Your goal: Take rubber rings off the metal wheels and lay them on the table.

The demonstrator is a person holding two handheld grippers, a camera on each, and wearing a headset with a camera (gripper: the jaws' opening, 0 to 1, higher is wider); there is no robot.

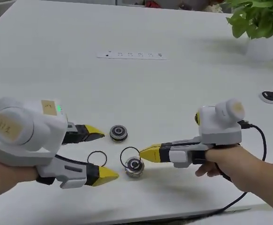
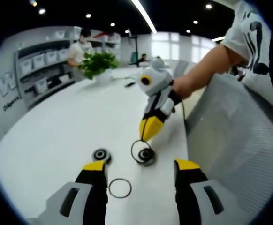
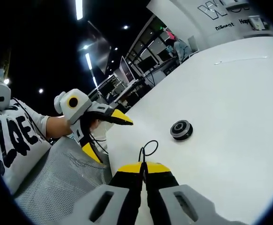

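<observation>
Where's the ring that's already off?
Head view: loose rubber ring lies on the table between the jaws of the left hand-held gripper, just left of the near metal wheel.

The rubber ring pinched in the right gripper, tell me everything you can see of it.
The rubber ring is a thin black band, flexible by its look, drawn into a rounded loop that stands up off the white table. The right gripper pinches one side of it between shut, yellow-tipped jaws. Its lower part runs down to a small metal wheel; whether it is hooked there I cannot tell.
</observation>
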